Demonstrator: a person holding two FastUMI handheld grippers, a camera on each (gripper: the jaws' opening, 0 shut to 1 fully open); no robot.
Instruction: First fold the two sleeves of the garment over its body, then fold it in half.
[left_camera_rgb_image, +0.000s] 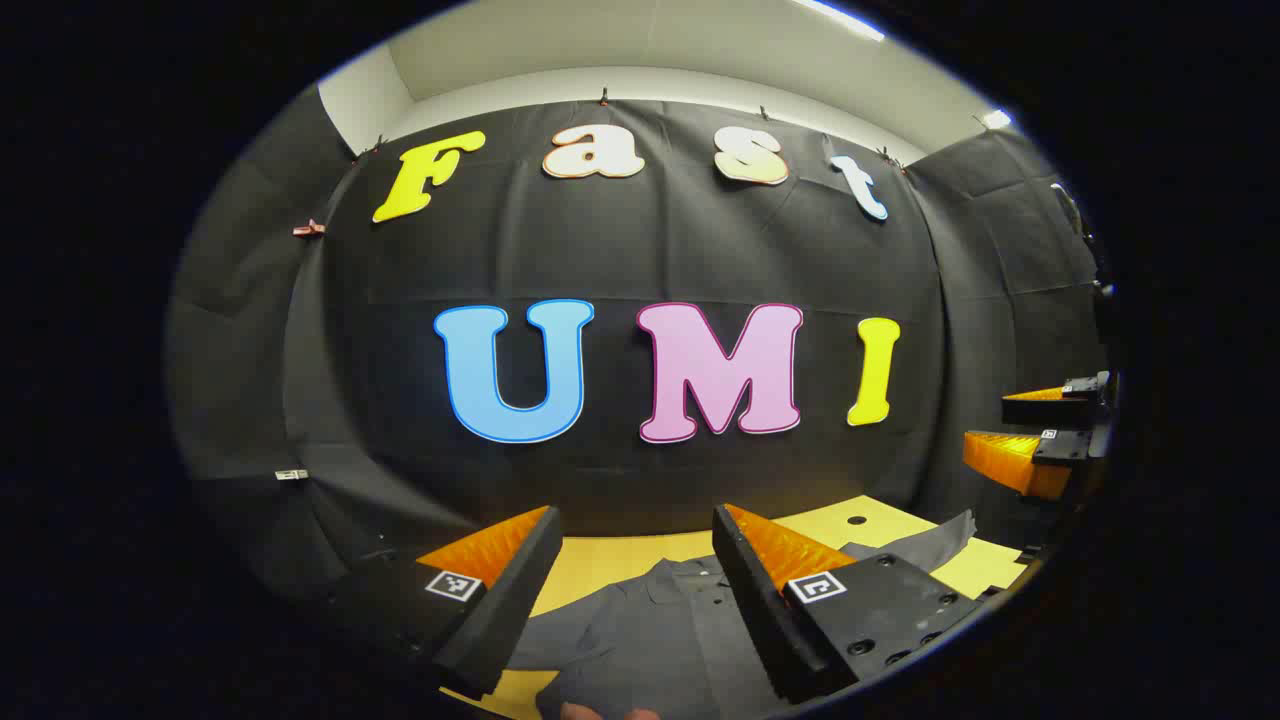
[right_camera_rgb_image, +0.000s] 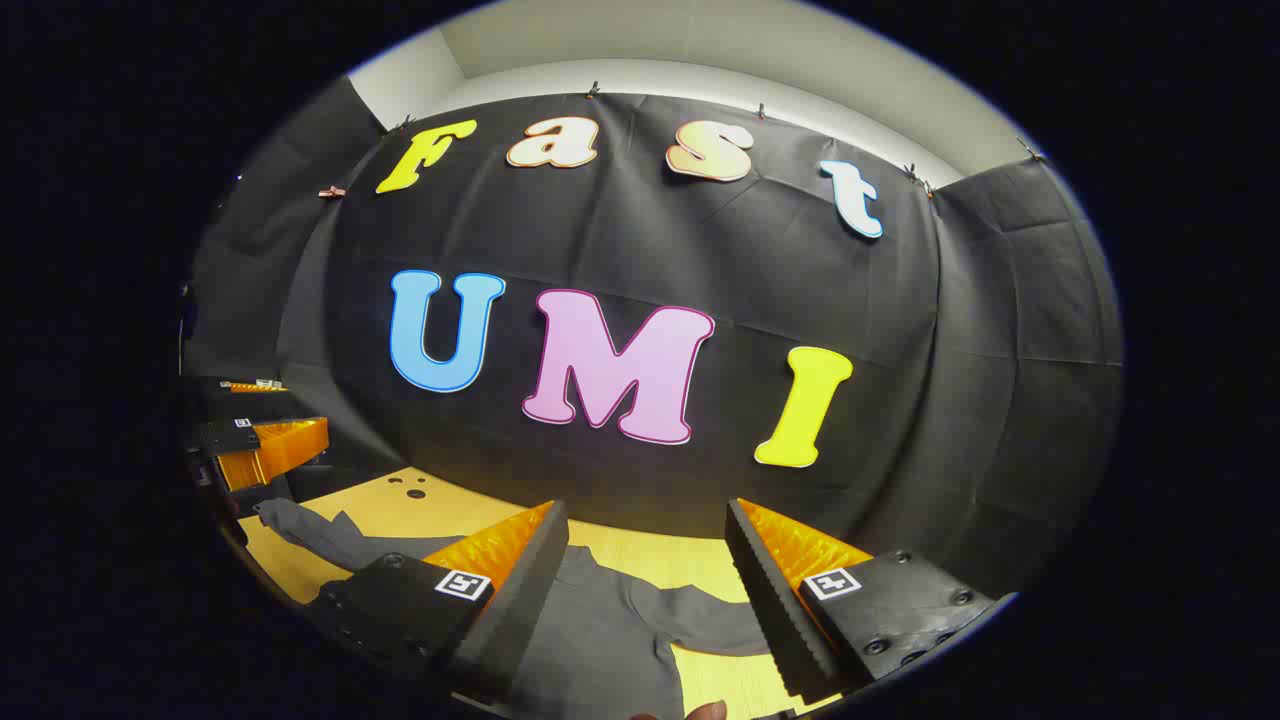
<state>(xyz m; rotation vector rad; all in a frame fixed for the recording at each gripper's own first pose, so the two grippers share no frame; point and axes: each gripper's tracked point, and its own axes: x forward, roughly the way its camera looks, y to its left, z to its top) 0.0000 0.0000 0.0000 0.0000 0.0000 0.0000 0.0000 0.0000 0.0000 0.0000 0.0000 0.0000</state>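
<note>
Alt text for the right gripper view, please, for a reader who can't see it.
The right gripper, fingers spread open and holding nothing, hovers above a dark grey garment lying on a yellow table, one sleeve stretched out to the left. The left gripper, also open, is at the far left edge, with the booth's black cloth wall behind.

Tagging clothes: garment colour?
Plain dark grey garment, clearest in right gripper view.
</note>
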